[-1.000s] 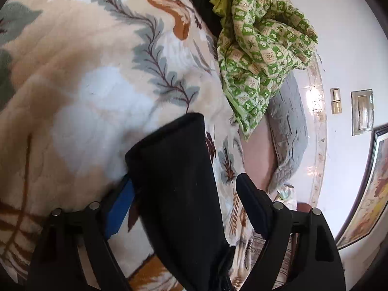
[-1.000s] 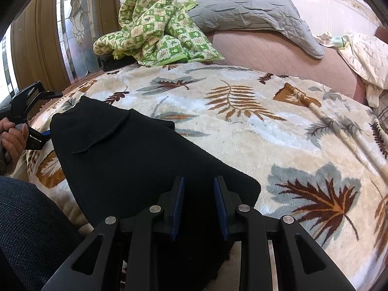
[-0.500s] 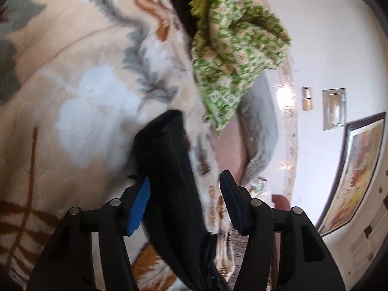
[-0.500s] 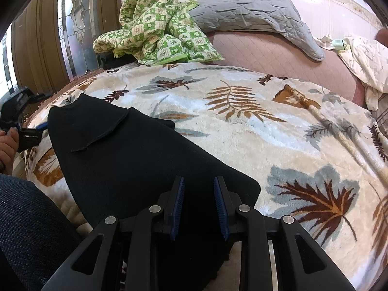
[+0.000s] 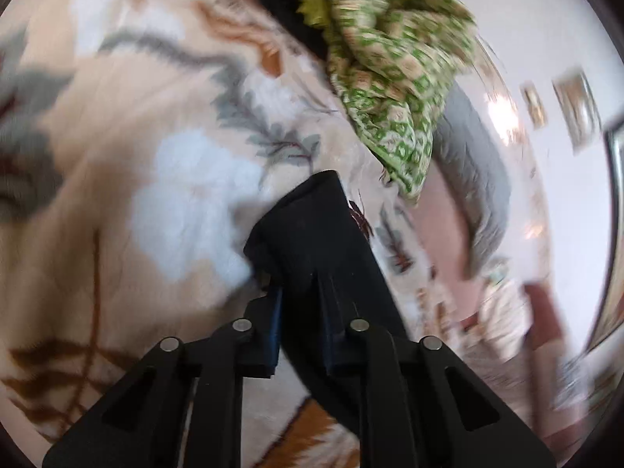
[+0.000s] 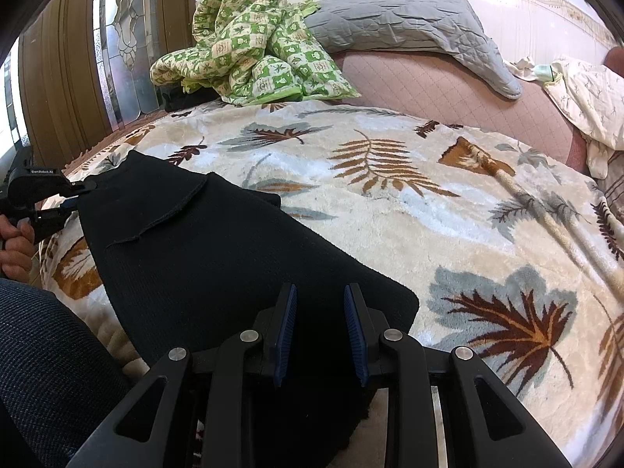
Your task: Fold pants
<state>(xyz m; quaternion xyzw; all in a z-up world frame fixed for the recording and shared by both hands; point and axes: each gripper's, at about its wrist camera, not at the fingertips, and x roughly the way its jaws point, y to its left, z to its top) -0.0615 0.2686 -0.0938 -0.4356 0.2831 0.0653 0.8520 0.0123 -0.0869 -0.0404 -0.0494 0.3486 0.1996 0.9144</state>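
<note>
Black pants (image 6: 202, 257) lie folded flat on a leaf-patterned blanket (image 6: 390, 195), running from near centre to far left. My right gripper (image 6: 320, 312) sits at their near end, jaws narrowly apart with black cloth filling the gap. At the pants' far left corner my left gripper (image 6: 80, 195) is held by a hand (image 6: 15, 241). In the blurred left wrist view the left gripper (image 5: 300, 296) is closing, and a raised fold of the pants (image 5: 312, 234) is pinched between its pads.
A crumpled green checked quilt (image 6: 253, 50) and a grey quilted pillow (image 6: 401, 19) lie at the head of the bed. A cream cloth (image 6: 585, 93) is at the far right. A leg in dark fabric (image 6: 46, 351) is at the near left, with wood and glass panels (image 6: 124, 39) behind.
The left jaws went from wide apart around the pants' edge to pinched on it, and that gripper rolled and shifted, lifting the cloth slightly. The right gripper stayed still.
</note>
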